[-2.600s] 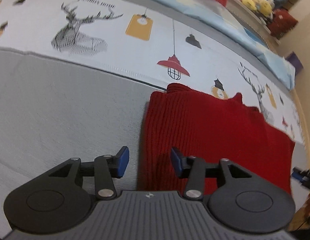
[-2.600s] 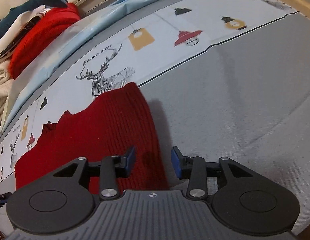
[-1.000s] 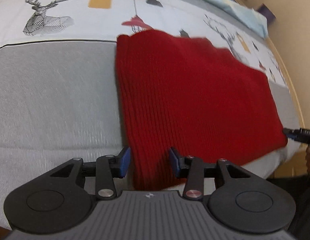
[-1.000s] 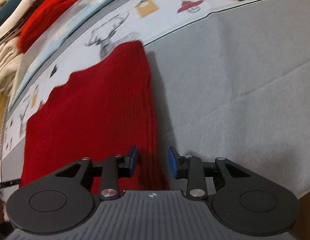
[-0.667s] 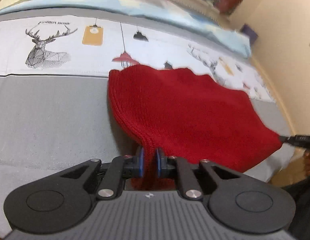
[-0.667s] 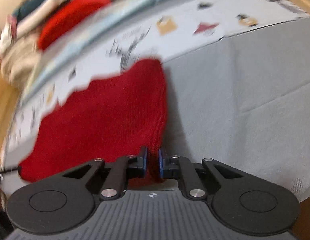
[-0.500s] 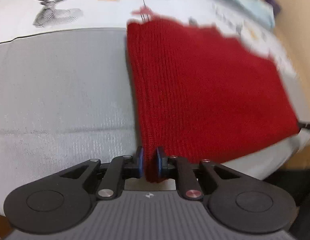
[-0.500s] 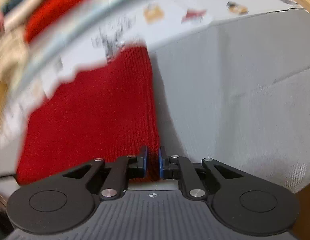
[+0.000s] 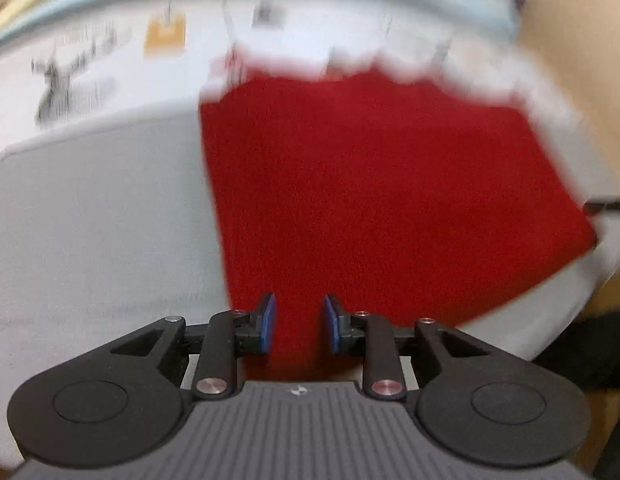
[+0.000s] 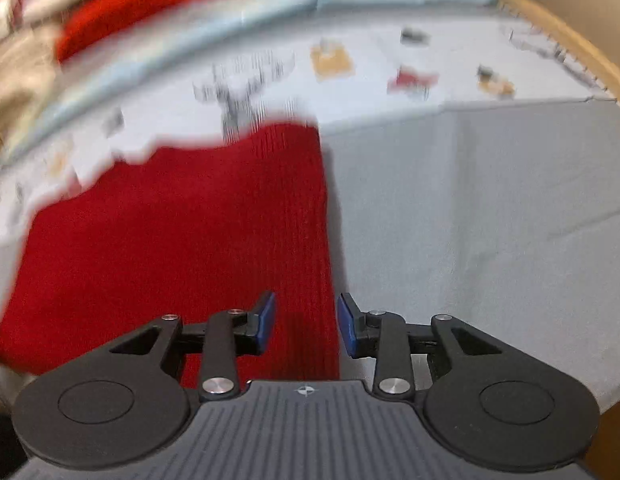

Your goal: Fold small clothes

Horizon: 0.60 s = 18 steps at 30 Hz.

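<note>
Both hand-held grippers, left (image 9: 297,323) and right (image 10: 305,323), just opening, jaws apart astride red knit (image 9: 370,200) near corners on bed (image 10: 490,208). Smooth hem flat before regripping.

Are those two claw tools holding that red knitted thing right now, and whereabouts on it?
Neither grips it. The left gripper and right gripper have just opened; each straddles a near corner of the red knit garment with pads apart.

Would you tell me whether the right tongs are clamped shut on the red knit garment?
No, the right tongs stand open, and clear gaps show between their blue pads and the red knit garment.
</note>
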### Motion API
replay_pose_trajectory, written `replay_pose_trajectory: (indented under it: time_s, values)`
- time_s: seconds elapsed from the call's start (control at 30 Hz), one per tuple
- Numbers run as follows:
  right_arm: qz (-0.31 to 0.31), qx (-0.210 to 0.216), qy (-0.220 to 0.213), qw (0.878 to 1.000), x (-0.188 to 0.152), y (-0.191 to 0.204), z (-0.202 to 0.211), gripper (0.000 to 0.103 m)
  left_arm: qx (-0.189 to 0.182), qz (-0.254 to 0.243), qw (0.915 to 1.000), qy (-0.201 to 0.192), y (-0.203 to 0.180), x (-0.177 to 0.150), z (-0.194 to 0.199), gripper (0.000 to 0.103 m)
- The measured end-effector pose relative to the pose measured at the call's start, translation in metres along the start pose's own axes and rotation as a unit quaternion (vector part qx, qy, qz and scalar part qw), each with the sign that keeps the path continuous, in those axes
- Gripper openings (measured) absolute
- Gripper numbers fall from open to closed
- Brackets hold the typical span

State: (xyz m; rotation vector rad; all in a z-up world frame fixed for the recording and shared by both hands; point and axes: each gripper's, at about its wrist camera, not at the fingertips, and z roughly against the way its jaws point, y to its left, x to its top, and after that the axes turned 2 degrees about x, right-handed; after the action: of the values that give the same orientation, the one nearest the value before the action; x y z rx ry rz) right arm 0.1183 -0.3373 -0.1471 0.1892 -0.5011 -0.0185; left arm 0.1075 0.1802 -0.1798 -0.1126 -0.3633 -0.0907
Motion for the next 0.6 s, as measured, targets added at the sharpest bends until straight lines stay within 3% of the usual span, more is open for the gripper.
replay_pose_trajectory:
  time_s: [0.03,0.1,0.2,0.27,0.4,0.6]
  values:
    - [0.006,-0.014,0.028,0.999,-0.004,0.003,-0.011,0.035,0.009,-0.002,0.9998,0.016,-0.001,-0.001,-0.007,0.028]
    - [0.011,-0.034,0.046,0.998,-0.004,0.007,-0.019,0.035,0.007,0.009,0.9999,0.004,-0.001,0.005,-0.004,0.029]
    - [0.016,-0.041,-0.008,0.999,0.002,0.014,-0.003,0.035,-0.002,0.031,0.9992,-0.025,0.001,0.010,0.007,0.030]
    - [0.007,-0.039,-0.010,0.999,0.003,0.016,-0.002,0.035,-0.001,0.032,0.9989,-0.034,-0.002,0.015,0.010,0.030]
    - [0.019,-0.073,0.054,0.996,-0.007,0.014,-0.023,0.035,0.024,0.017,0.9996,-0.005,-0.009,0.020,-0.002,0.030]
    - [0.010,-0.054,0.002,0.999,0.002,0.017,-0.005,0.040,0.017,0.034,0.9983,-0.045,-0.006,0.030,0.007,0.030]
